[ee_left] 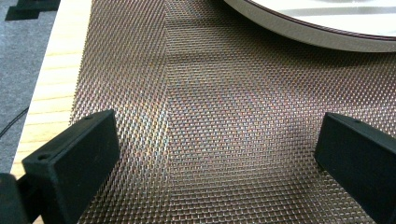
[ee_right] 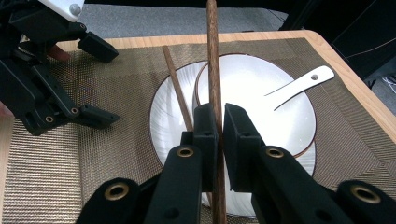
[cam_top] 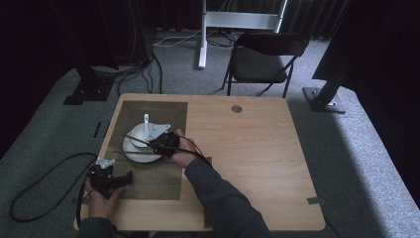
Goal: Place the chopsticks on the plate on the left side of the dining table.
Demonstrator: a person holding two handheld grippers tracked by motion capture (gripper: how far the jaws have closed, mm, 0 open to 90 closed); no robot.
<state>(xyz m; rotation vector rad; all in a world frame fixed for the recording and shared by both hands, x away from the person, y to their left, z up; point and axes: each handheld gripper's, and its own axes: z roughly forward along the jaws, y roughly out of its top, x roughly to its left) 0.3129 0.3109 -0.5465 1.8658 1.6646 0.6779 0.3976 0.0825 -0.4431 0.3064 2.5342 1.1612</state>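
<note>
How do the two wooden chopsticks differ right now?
The gripped chopstick is clamped between the right gripper's jaws and runs straight up the right gripper view; the loose chopstick is not gripped and slants to its left, lying across the rim of the white plate. The gripped one looks thicker there, being nearer the camera. Both are plain brown wooden sticks over the plate and bowl.

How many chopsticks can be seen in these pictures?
2. One chopstick is clamped in the right gripper above the bowl. The other chopstick lies across the plate beside it.
</note>
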